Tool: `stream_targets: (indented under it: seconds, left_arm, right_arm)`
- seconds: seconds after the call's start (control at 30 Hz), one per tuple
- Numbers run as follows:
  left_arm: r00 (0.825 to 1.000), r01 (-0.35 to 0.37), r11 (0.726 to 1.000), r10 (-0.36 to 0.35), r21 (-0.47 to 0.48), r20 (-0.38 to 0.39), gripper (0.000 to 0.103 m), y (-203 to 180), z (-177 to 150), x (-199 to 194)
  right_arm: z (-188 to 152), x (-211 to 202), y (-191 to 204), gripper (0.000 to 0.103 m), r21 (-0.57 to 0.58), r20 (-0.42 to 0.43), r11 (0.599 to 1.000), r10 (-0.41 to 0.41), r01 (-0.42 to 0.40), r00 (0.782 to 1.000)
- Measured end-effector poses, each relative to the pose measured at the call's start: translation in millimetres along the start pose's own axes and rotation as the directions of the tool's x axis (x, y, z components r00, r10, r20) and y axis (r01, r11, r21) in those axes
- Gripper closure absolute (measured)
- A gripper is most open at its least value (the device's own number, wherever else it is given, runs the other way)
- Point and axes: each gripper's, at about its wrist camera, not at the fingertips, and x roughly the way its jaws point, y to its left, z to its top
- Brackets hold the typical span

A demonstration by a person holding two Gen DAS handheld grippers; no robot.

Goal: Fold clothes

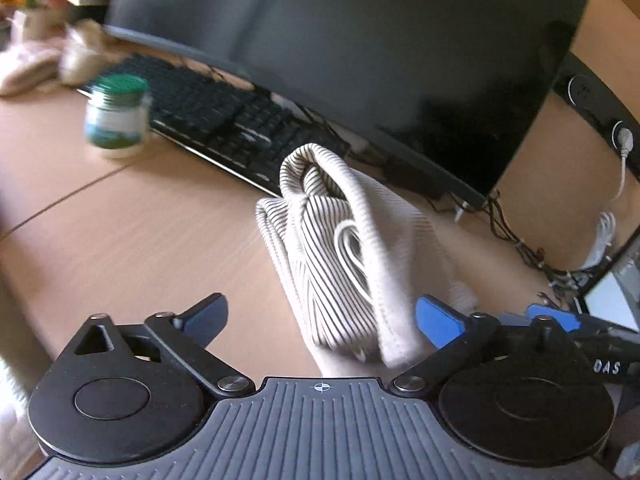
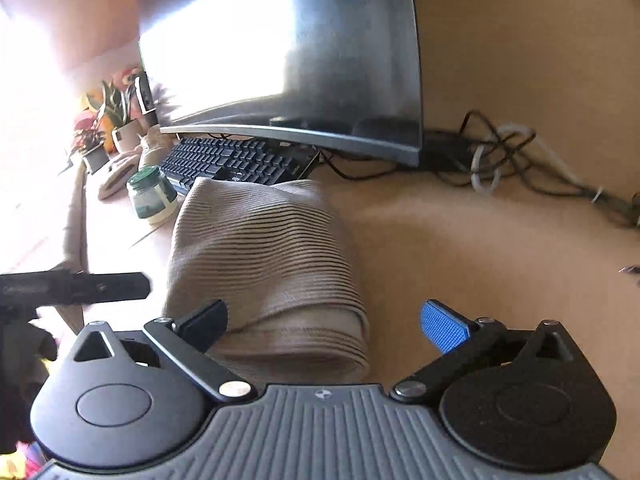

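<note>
Striped garment [image 1: 340, 248], folded into a bundle, lies on the wooden desk [image 1: 132, 232] in front of the keyboard [image 1: 224, 124] and curved monitor [image 1: 360, 48]. Left hand-held gripper [image 1: 322, 314]: jaws spread wide, holding nothing; the near end of the bundle sits between its fingers, closer to the blue-padded right finger [image 1: 438, 320], contact unclear. The bundle runs away from this gripper toward the keyboard, folds and a white hem loop showing on its side.

Right hand-held gripper [image 2: 326, 320]: also wide, empty. Garment [image 2: 264, 264] lies just ahead of it, offset to its left; the dark left finger [image 2: 204, 318] overlaps the cloth edge, the blue right finger [image 2: 444, 326] is over bare desk [image 2: 480, 248], apart from the cloth.

Green-lidded jar [image 2: 152, 194] stands just beside the garment's far left corner. Cables [image 2: 496, 156] tangle right of the monitor [image 2: 288, 60]. Potted plants [image 2: 116, 128] far left, blown out by light.
</note>
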Motion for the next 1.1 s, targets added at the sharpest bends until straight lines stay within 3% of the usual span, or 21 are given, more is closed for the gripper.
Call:
stream_targets:
  seconds: [0.13, 0.27, 0.4, 0.5, 0.63, 1.1]
  left_arm:
    - [0.987, -0.145, 0.989, 0.142, 0.039, 0.075, 0.0, -35.8, -41.3, -20.0]
    - [0.972, -0.233, 0.973, 0.233, -0.002, 0.037, 0.0, -51.1, -68.9, -14.3]
    - [0.975, -0.222, 0.973, 0.222, -0.068, 0.002, 0.0, -57.4, -82.4, -10.4]
    - [0.97, -0.239, 0.97, 0.24, -0.032, 0.027, 0.0, -67.8, -90.7, -15.5]
    - [0.959, -0.281, 0.96, 0.281, -0.012, 0.036, 0.0, -73.1, -97.5, -17.7]
    - [0.966, -0.256, 0.967, 0.256, 0.001, 0.013, 0.0, -79.5, -100.2, -13.6]
  right_arm:
    - [-14.9, -19.4, -6.7, 0.0, -0.066, 0.05, 0.998, 0.013, -0.01, 0.999]
    - [-37.4, -23.9, -17.5, 0.0, -0.131, 0.07, 0.991, 0.036, -0.026, 0.997]
    - [-59.6, -26.4, -25.6, 0.0, -0.203, 0.084, 0.979, 0.05, -0.032, 0.995]
    - [-74.7, -28.1, -26.2, 0.0, -0.244, 0.12, 0.97, 0.04, -0.009, 0.992]
    - [-81.9, -31.7, -35.8, 0.0, -0.21, 0.147, 0.977, 0.054, -0.022, 0.988]
    - [-81.0, -32.2, -40.2, 0.0, -0.196, 0.138, 0.979, 0.089, -0.061, 0.986]
